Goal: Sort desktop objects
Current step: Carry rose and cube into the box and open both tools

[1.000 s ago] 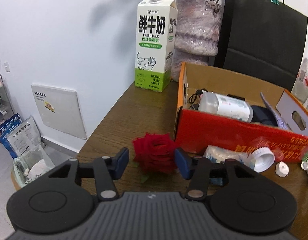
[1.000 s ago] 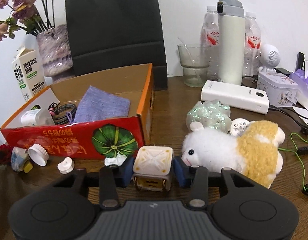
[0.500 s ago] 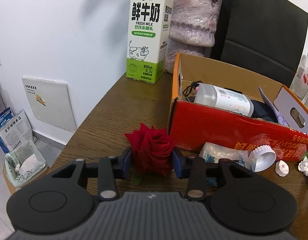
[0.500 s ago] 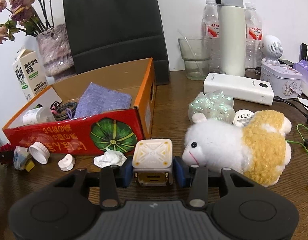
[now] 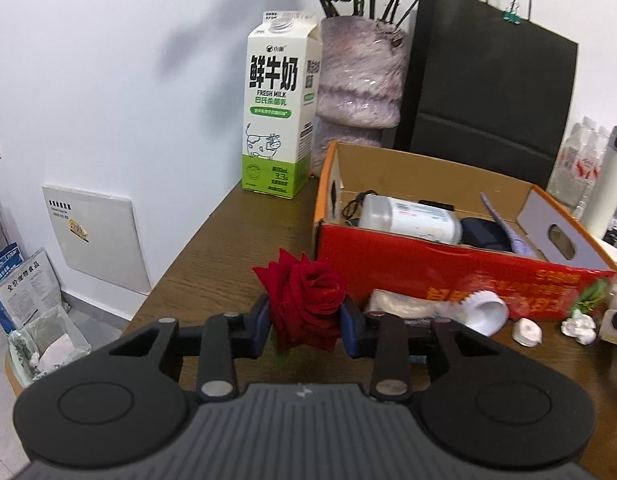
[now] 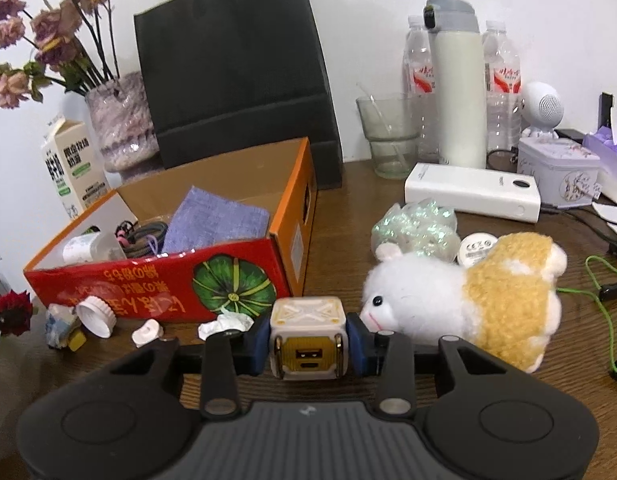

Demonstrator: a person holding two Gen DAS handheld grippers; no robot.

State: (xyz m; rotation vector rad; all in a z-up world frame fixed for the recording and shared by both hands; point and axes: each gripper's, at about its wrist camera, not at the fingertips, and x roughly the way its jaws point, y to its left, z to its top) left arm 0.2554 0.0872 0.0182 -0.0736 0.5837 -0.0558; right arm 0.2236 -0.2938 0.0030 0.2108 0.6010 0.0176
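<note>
Rose [image 5: 304, 304] sits squeezed between the blue pads of the left gripper [image 5: 304, 326], whose jaws are closing on the bloom, just off the near left corner of the cardboard box [image 5: 448, 264]. Over on the other side, the right gripper [image 6: 307, 342] has a small cream cube charger [image 6: 307, 336] between its pads, jaws closing narrow against its two sides, port face toward the camera, just in front of the box's near right corner. Here's what the next move hangs on: the box lies ahead of both sets of jaws, its open top beyond and above that red front wall, so either load has to clear the wall to go in. Neither thing has much of a long axis, and each hand looks about equally near its own end of the box. Inside the box: a white bottle [image 5: 408, 220] lying on its side at the left, dark cables [image 6: 142, 236] beside it, a folded lilac cloth [image 6: 216, 220] toward the right. Loose along the box's front: a white cap [image 6: 96, 316], a crumpled tissue [image 6: 224, 324], a small white plug [image 6: 146, 332]. Right of the box, a plush sheep [image 6: 460, 292] lies on its side, touching the right gripper's outer finger.
</note>
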